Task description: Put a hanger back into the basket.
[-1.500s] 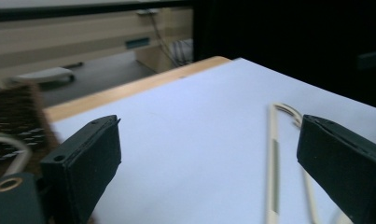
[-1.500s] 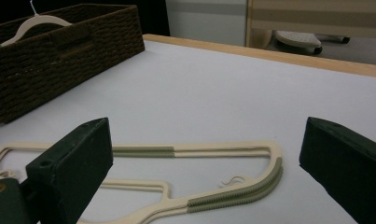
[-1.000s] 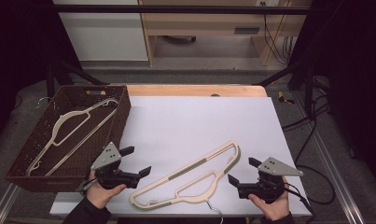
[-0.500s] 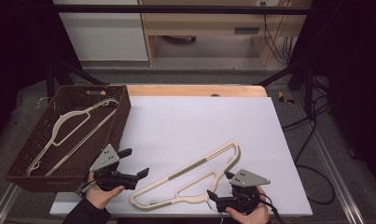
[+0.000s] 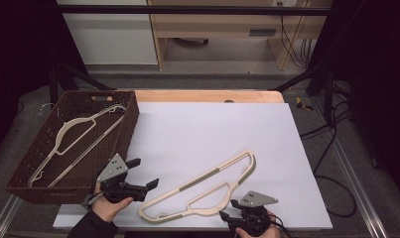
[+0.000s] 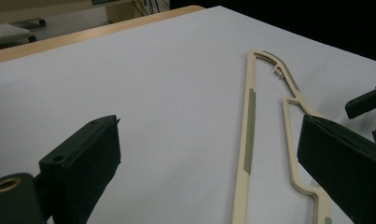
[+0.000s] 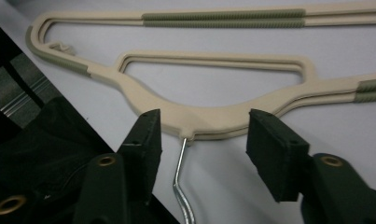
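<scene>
White board [image 5: 212, 134] covers my table, with a brown wicker basket [image 5: 24, 171] hanging off its left edge and one pale hanger [image 5: 81, 136] lying inside. A second cream hanger [image 5: 202, 186] lies flat and slanted near the front edge, toward the right corner. My left gripper [image 5: 140, 173] sits at the front-left, jaws wide apart around nothing; its own view has the hanger [image 6: 251, 135] running off to the right. My right gripper [image 5: 232, 218] is at the front edge, against the hanger's neck. My right gripper view gives what the high view can't: the metal hook [image 7: 181, 186] rises between my jaws, pads not touching it. Compared with a second ago, my right hand has come left and down, and its jaws have just been closing.
</scene>
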Demonstrator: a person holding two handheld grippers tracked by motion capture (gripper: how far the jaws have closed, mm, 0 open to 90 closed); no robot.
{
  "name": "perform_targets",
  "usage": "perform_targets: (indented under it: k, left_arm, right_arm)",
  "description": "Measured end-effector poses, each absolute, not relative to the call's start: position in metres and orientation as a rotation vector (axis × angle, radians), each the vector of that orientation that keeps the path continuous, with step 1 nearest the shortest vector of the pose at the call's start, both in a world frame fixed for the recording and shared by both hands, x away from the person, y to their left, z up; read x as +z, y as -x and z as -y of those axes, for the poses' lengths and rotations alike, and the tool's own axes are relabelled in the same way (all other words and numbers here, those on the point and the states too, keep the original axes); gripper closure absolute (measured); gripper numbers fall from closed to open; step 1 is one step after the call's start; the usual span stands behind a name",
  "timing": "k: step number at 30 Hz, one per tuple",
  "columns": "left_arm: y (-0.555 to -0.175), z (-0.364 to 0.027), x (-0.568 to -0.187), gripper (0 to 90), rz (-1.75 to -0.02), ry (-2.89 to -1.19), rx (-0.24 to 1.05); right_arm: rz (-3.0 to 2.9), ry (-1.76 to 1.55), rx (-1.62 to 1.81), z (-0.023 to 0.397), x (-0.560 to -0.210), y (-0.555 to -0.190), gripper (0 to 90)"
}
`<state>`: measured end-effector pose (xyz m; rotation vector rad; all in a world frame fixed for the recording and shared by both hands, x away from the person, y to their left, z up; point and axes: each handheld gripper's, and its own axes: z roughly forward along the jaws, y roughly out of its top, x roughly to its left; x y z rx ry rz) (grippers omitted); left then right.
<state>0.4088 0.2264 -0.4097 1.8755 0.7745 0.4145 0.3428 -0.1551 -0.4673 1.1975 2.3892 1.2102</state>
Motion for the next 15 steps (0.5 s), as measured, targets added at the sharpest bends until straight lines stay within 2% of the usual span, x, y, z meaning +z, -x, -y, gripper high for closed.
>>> perform_targets:
  k: [5,15]
  left_arm:
    - [-0.409,-0.226,-0.411,5.9,-0.771,-1.876,0.415]
    - [-0.408,-0.227,-0.411,5.9,-0.776,-1.868,0.423]
  right_arm:
    - [-2.414,-1.217,1.163,0.147,-0.474,-0.340,57.8]
    - [-2.447,-1.206,1.115,0.145,-0.479,-0.339,74.1]
